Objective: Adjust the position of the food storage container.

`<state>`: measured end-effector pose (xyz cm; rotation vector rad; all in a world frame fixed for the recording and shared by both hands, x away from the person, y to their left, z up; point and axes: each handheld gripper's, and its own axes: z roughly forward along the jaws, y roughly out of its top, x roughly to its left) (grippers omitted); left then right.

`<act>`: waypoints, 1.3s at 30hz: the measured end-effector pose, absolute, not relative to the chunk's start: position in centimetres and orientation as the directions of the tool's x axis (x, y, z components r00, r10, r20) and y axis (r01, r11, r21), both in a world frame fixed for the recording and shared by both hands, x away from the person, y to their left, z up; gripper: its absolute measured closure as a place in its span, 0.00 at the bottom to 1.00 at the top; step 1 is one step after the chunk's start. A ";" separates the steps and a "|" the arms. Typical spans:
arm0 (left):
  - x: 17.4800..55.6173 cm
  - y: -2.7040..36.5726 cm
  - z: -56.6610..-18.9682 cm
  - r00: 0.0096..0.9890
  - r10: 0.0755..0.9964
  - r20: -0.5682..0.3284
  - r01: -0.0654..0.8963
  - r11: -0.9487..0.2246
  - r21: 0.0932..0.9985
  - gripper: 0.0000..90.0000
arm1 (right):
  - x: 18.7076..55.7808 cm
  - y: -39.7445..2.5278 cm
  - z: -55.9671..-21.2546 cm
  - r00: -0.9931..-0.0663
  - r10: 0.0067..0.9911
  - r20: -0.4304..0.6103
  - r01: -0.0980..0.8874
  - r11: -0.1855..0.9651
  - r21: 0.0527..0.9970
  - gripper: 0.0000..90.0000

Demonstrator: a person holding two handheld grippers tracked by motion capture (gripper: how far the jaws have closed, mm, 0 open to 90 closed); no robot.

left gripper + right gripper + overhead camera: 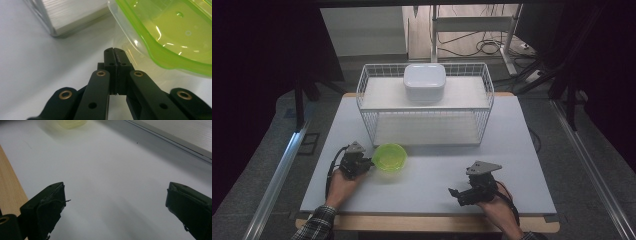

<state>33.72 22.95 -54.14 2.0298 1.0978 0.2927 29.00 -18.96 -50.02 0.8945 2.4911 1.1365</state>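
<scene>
I see a white lidded box [425,82] on top of the wire rack [425,107], which stands at my table's [522,150] far side

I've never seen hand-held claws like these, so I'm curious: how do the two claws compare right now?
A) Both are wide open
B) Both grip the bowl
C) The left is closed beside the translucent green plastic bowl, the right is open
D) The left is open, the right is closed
C: in its own view the left claw has its jaws pressed together just beside the translucent green plastic bowl, while the right claw has its jaws spread far apart above the white tabletop.
</scene>
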 end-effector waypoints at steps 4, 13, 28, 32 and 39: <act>33.5 22.2 -54.2 0.612 0.773 -0.166 0.604 -0.322 0.729 1.00 | 29.0 -18.9 -50.1 -0.778 0.628 0.020 0.429 0.507 0.747 0.03; 32.8 19.4 -54.2 0.674 0.724 -0.148 0.581 -0.396 0.711 0.99 | 29.0 -18.7 -50.3 -0.781 0.624 0.021 0.432 0.515 0.741 0.03; 34.3 20.3 -54.1 0.618 0.766 -0.177 0.601 -0.315 0.735 0.98 | 29.3 -18.2 -50.6 -0.784 0.620 0.033 0.440 0.517 0.735 0.03; 34.7 19.1 -54.1 0.637 0.753 -0.167 0.591 -0.338 0.732 0.98 | 29.3 -18.3 -50.7 -0.779 0.626 0.036 0.447 0.514 0.732 0.03; 34.7 17.7 -53.9 0.662 0.730 -0.169 0.578 -0.354 0.735 0.98 | 29.4 -18.4 -50.7 -0.777 0.629 0.037 0.449 0.511 0.733 0.03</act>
